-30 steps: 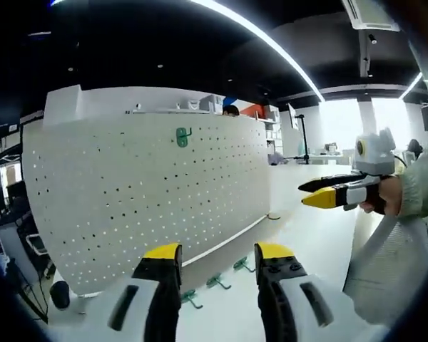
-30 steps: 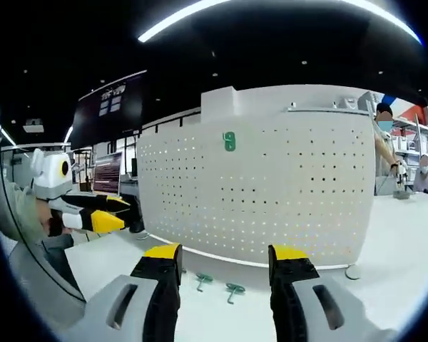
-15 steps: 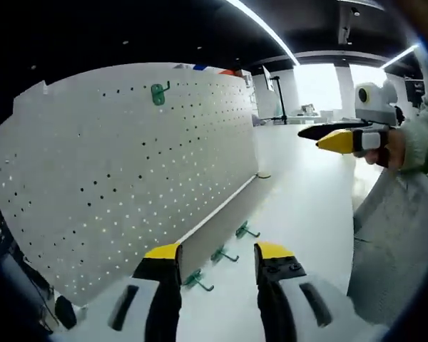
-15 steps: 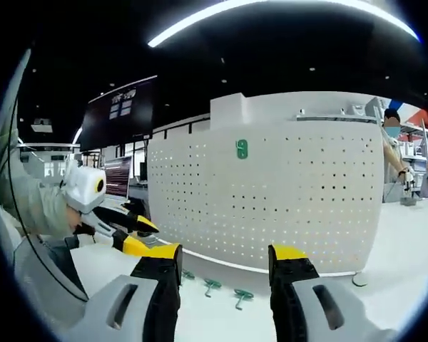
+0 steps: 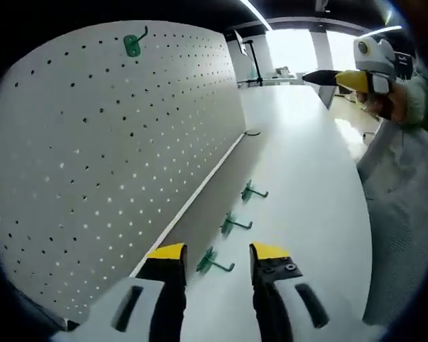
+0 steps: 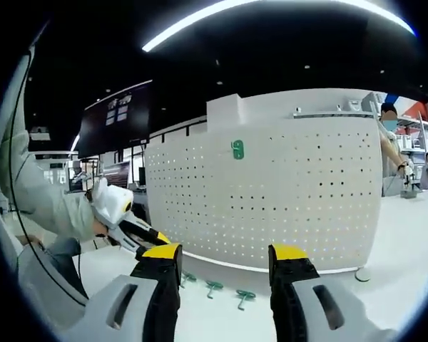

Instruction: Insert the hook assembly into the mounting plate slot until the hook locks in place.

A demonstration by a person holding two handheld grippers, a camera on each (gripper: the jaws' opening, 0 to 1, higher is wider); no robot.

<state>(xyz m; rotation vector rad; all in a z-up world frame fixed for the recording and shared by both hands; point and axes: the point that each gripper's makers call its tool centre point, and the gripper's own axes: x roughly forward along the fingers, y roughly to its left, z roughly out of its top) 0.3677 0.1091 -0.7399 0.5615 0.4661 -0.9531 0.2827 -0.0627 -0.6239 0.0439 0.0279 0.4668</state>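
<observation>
White tabletop is stretching along the foot of an upright white pegboard, under a dark ceiling with a long strip light. One green hook is hanging in the pegboard's holes near its top edge; in the right gripper view it is sitting high on the board. Three more green hooks are lying in a row on the table just beside the board's base: the nearest hook, the middle hook and the far hook, each apart from the others. The left gripper is hovering low over the table with its yellow-tipped jaws standing apart and holding nothing, the nearest hook lying between the tips. The right gripper is also pointing at the board, jaws spread and empty, with the hooks on the table showing between them. A person's sleeve is reaching in at the edge.
</observation>
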